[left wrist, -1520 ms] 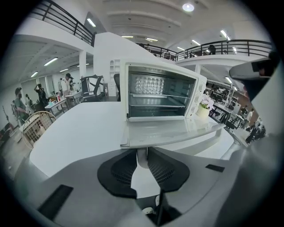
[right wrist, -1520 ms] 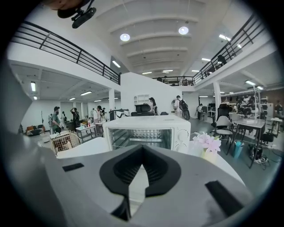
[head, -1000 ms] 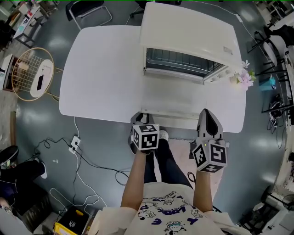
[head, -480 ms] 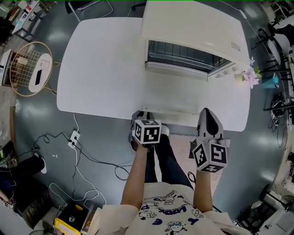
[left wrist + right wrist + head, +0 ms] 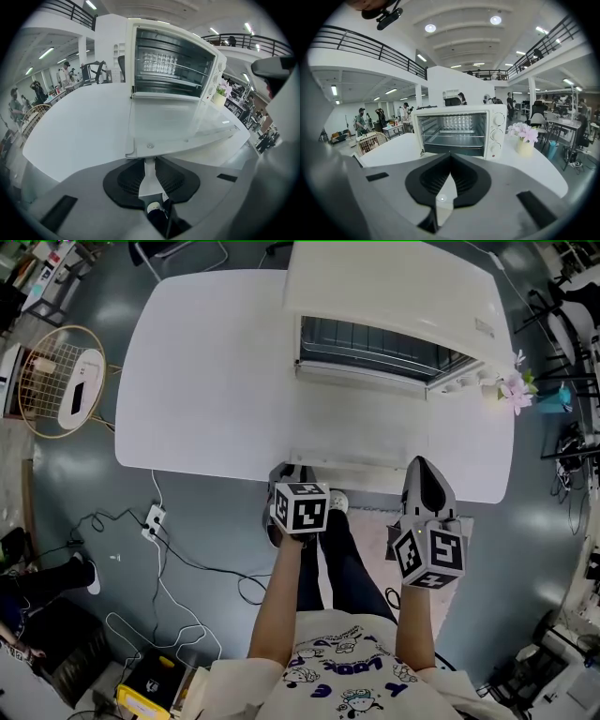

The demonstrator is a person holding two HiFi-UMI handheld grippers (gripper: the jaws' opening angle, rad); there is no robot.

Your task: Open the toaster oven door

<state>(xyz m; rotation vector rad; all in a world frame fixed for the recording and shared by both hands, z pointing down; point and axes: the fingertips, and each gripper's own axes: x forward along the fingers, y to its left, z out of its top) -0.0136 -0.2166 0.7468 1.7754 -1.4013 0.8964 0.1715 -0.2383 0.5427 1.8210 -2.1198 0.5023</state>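
Note:
The cream toaster oven [image 5: 394, 296] stands at the back of the white table [image 5: 206, 381], and its cavity and wire rack show. Its glass door [image 5: 361, 427] is folded down nearly flat toward me. My left gripper [image 5: 292, 471] is at the door's near left corner, shut on the white door handle [image 5: 149, 174], which sits between the black pads. In the left gripper view the door [image 5: 173, 122] stretches away from my left gripper [image 5: 146, 161] to the oven [image 5: 173, 61]. My right gripper [image 5: 419, 468] hovers at the door's near right end, its tips together on nothing. In its own view my right gripper [image 5: 450, 157] faces the oven [image 5: 459, 129].
A small vase of pink flowers [image 5: 514, 390] stands right of the oven; it also shows in the right gripper view as the vase [image 5: 525, 138]. On the floor to the left are a round wire basket [image 5: 61, 385] and a power strip with cables [image 5: 150, 521]. Chairs stand around the table.
Both grippers have sunk slightly at the table's near edge, the left one still on the handle. The door stays folded down. The head view has shifted a little.

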